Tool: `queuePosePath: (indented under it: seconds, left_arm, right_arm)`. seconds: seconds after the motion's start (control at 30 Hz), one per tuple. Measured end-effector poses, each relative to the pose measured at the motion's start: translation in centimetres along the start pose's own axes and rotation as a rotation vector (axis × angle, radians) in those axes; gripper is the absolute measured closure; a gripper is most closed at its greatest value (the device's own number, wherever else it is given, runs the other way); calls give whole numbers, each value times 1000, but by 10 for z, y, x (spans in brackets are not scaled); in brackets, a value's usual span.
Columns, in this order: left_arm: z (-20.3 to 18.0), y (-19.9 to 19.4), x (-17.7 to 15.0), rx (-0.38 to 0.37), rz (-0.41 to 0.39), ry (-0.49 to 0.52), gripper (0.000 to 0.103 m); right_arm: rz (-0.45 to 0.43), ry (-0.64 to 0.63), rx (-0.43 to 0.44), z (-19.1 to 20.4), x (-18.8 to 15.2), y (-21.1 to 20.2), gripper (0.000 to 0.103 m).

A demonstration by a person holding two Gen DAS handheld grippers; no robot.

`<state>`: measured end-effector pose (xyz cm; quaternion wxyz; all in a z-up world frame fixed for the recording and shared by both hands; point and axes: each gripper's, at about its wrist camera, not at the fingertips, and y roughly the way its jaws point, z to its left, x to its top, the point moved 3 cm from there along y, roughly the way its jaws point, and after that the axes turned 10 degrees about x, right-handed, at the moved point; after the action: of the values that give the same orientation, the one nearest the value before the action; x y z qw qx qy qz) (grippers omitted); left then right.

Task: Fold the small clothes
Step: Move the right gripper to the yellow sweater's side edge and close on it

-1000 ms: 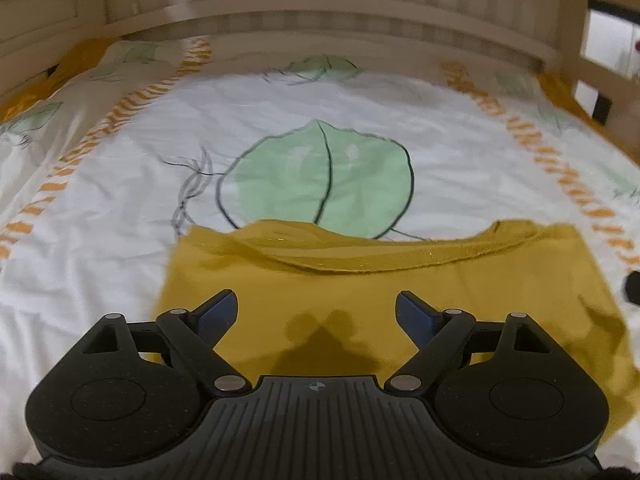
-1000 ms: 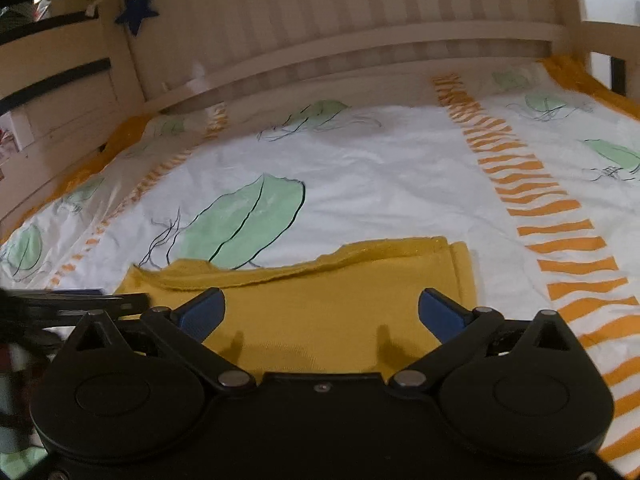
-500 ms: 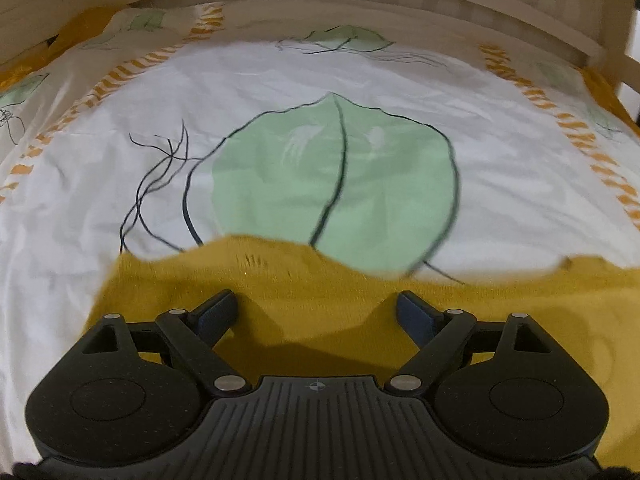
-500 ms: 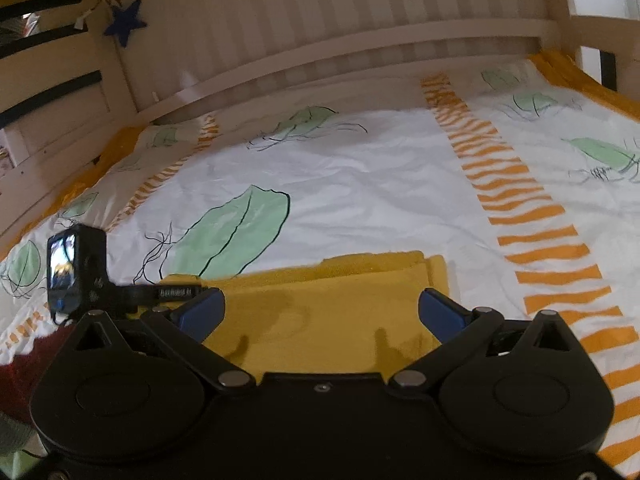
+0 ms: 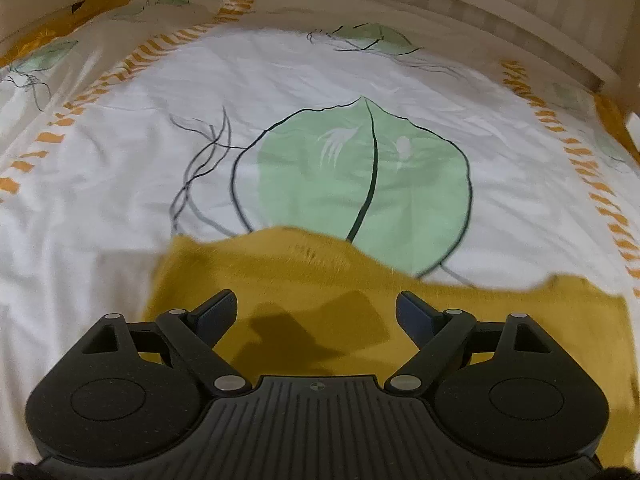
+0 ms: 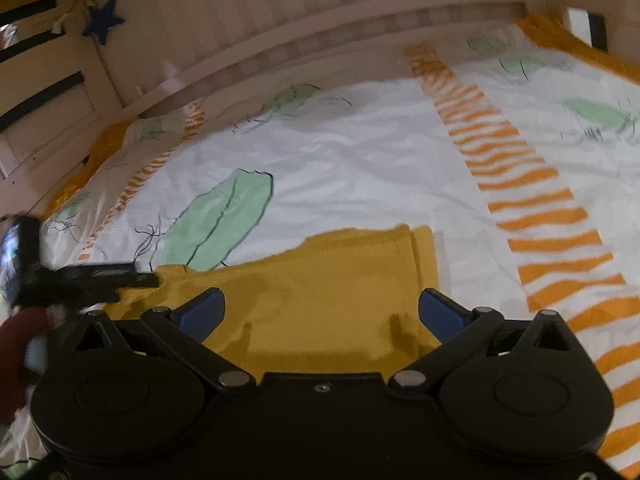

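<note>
A small mustard-yellow garment (image 5: 328, 280) lies flat on the bed. In the right wrist view it (image 6: 320, 292) shows a folded right edge. My left gripper (image 5: 316, 312) is open and empty, just above the garment's left part. My right gripper (image 6: 322, 312) is open and empty, over the garment's right part. The left gripper also shows at the left edge of the right wrist view (image 6: 80, 276), by the garment's left corner.
The bed cover (image 5: 280, 92) is white with green leaf prints (image 5: 360, 184) and orange striped bands (image 6: 532, 208). A wooden slatted bed rail (image 6: 320, 20) runs along the far side. A blue star (image 6: 102, 20) hangs on the rail at the left.
Both grippers stayed open. The left view moved forward and lower over the garment's left part; its neckline edge is out of sight. The right view tilted, and the left gripper now shows at its left.
</note>
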<state>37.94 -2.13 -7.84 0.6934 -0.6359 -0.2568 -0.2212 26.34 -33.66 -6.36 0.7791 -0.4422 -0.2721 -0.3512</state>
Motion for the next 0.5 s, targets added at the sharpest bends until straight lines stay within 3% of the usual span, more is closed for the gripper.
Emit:
queuePosePath:
  seconds: [0.2,0.5]
  left_arm:
    - [33,-26,-27,40,3,24,16]
    - [48,0,-43,-1,96,5,16]
  right_arm:
    - [56,94,-20,-25,-8,11,0]
    - [123,374,113,-66,-30,27,0]
